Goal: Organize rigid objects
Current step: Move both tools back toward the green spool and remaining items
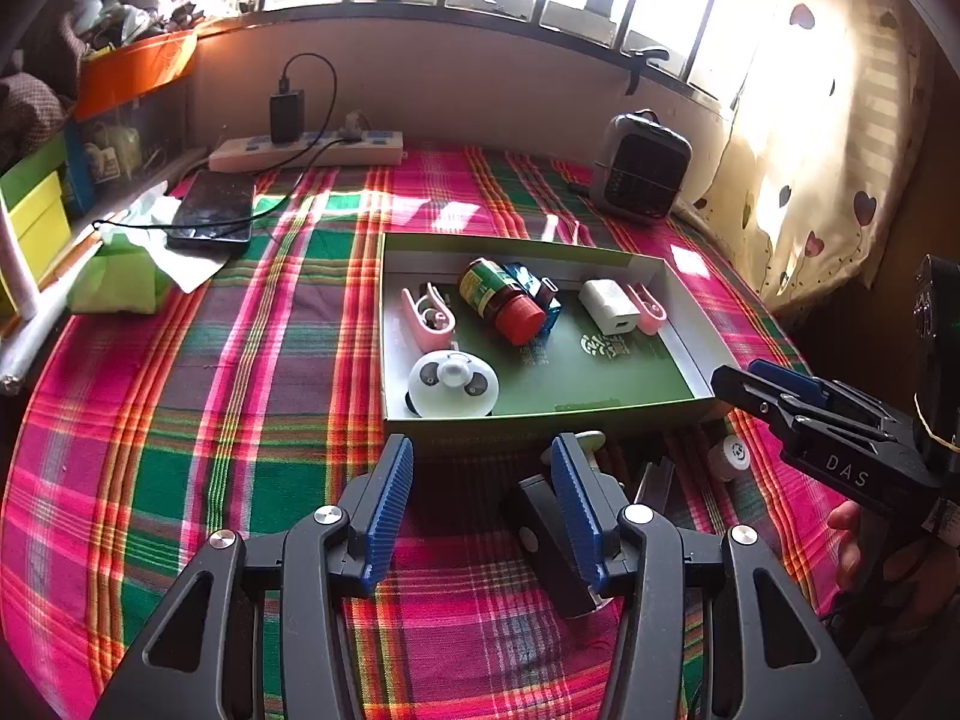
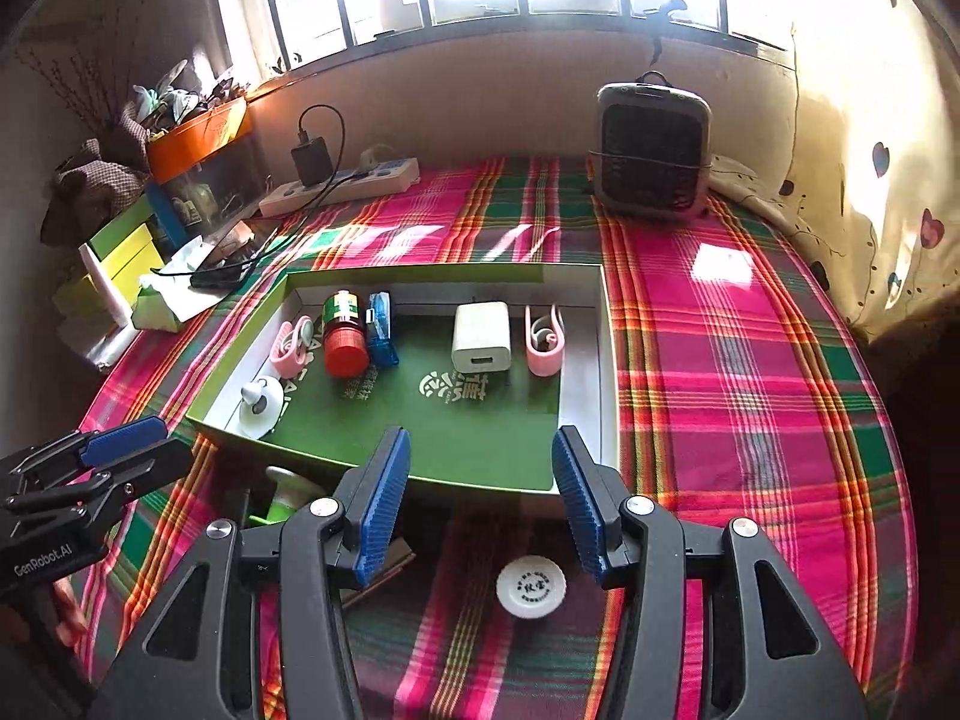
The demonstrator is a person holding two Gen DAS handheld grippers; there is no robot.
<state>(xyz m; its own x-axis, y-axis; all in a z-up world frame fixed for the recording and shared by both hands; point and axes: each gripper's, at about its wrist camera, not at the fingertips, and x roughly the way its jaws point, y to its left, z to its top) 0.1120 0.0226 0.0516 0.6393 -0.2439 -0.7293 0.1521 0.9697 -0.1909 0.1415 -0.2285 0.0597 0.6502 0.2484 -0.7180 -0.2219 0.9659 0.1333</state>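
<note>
A green box lid lies on the plaid cloth. It holds a red-capped bottle, a blue USB item, a white charger, two pink clips and a white panda-faced gadget. My left gripper is open and empty just before the lid's near edge. My right gripper is open and empty over a white round cap on the cloth; the cap also shows in the left wrist view.
A black object and a white-and-green item lie on the cloth by the lid's near edge. A small heater, a power strip, a phone, tissues and boxes stand at the back and left.
</note>
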